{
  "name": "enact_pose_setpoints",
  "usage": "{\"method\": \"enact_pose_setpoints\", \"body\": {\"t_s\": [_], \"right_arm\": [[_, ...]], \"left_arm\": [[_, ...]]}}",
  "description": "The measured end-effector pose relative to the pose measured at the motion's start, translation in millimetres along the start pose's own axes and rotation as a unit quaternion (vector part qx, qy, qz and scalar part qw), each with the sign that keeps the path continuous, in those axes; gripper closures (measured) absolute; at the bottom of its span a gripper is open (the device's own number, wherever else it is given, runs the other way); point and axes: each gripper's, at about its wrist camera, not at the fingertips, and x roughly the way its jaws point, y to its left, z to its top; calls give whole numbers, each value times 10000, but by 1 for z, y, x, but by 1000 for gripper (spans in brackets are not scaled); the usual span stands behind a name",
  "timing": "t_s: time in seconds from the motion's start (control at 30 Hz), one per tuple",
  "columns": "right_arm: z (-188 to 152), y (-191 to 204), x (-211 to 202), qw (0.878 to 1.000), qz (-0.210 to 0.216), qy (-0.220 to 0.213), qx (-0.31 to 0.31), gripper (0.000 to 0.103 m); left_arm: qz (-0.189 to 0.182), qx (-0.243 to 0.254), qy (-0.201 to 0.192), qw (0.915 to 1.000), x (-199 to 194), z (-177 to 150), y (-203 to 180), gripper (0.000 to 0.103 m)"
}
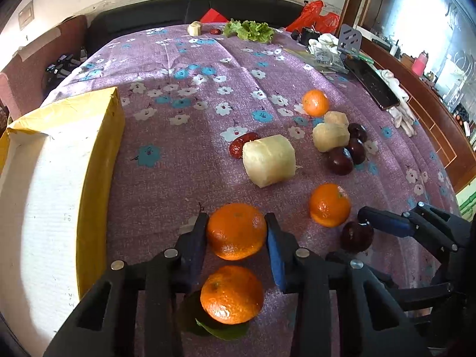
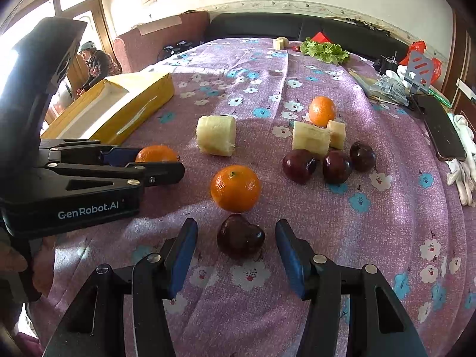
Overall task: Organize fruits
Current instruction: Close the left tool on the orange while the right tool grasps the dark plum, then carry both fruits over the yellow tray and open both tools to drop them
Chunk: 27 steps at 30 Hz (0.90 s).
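Gripping a mandarin [image 1: 236, 231] between both pads, the left gripper [image 1: 237, 229] rests at six o'clock on the purple floral tablecloth [image 1: 184, 136]. At three o'clock, the right gripper [image 2: 236, 239] straddles a dark plum [image 2: 240, 236], fingers apart, untouched. Another mandarin [image 2: 235, 188] sits just beyond at twelve; the yellow box [image 1: 44, 184] lies at nine o'clock.

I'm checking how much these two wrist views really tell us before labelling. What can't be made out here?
- Box interior: left wrist view cuts it at the edge; right wrist view sees it too flat.
- Mandarin in the left gripper: mostly hidden behind the fingers in the right wrist view.
- Small red item by the lettuce: too small.
- Dark fruit between the right gripper fingers: its kind is unclear.
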Motion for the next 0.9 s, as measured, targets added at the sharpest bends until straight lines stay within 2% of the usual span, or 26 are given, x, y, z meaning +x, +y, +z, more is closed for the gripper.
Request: {"method": "enact_pose_setpoints", "body": {"t_s": [0.1,0.37,0.5,0.7,0.83,0.9], "right_arm": [[-1,-1,-1,10000,-16,-11,5,70],[-2,2,-7,9998,-55,-156,60,71],[3,13,-34,9989,-117,-433,96,71],[31,68,-70,9964,485,-670,-159,71],[51,122,-56,9915,1153,-462,-393,70],[57,149,-42,9891,1331,-343,-527,70]], "left_arm": [[-16,-103,-167,9998,-14,0,2,67],[-139,-484,-771,9957,-83,-17,28,67],[88,-799,-1034,9914,-122,-37,68,67],[729,-1470,-1172,9795,-153,-68,137,67],[1166,-1828,-1072,9703,-154,-87,174,67],[1286,-1980,-934,9672,-149,-95,191,66]]}}
